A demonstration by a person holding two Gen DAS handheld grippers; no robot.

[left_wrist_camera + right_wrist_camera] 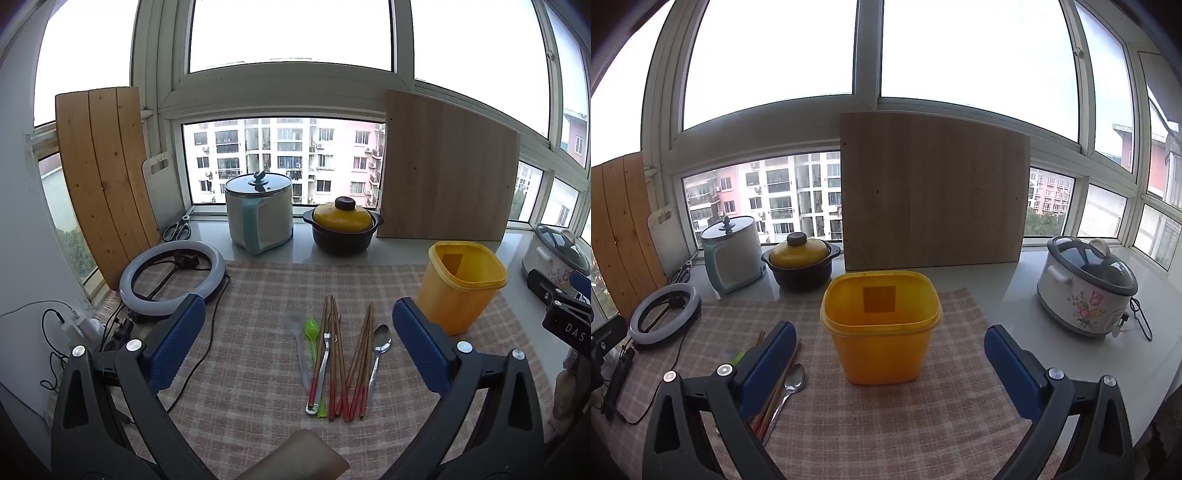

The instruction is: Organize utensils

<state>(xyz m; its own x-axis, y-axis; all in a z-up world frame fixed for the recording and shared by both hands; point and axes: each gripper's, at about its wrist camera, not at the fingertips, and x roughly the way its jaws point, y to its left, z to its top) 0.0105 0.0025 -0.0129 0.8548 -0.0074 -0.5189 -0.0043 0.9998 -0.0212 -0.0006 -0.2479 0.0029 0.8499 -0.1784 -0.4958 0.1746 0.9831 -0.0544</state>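
Lying lengthwise on the checked cloth [240, 332], handles toward the camera, the utensils [340, 354] sit left of the upright yellow bin [881, 325]; both the left gripper [299, 332] and right gripper [890, 354] gape wide, empty, above open cloth.

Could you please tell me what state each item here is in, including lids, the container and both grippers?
yellow container: upright, open-topped, empty.
chopsticks: lying loose on the cloth.
metal spoon: lying flat beside them.
green spoon: lying flat.
fork: lying flat.
left gripper: open, empty.
right gripper: open, empty.
casserole pot: lidded.
white pot: lidded.
slow cooker: lidded.
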